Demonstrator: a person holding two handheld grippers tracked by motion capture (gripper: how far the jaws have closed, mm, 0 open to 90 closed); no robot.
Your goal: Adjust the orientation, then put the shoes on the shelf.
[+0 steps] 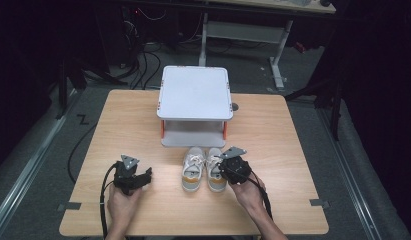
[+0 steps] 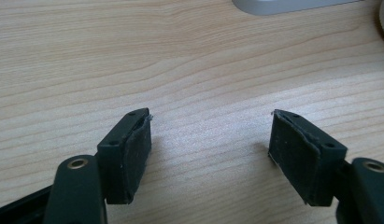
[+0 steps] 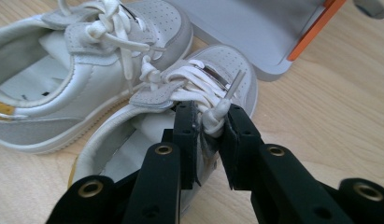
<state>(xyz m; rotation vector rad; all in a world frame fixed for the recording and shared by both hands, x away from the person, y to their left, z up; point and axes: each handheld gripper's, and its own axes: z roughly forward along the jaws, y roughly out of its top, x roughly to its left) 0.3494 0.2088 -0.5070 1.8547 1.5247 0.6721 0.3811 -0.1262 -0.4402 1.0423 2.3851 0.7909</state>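
The wooden table (image 1: 143,120) carries a grey two-tier shelf (image 1: 195,92) just beyond the right gripper (image 3: 209,122). A pair of small white sneakers (image 1: 203,170) sits directly under that gripper; its jaws stand narrowly apart around the lace (image 3: 213,116) of the right-hand sneaker (image 3: 199,93), pads barely pressing. To do this well, take the lace fully before pulling, drawing steadily along its length. The left gripper (image 2: 208,144) rests wide open over bare wood.
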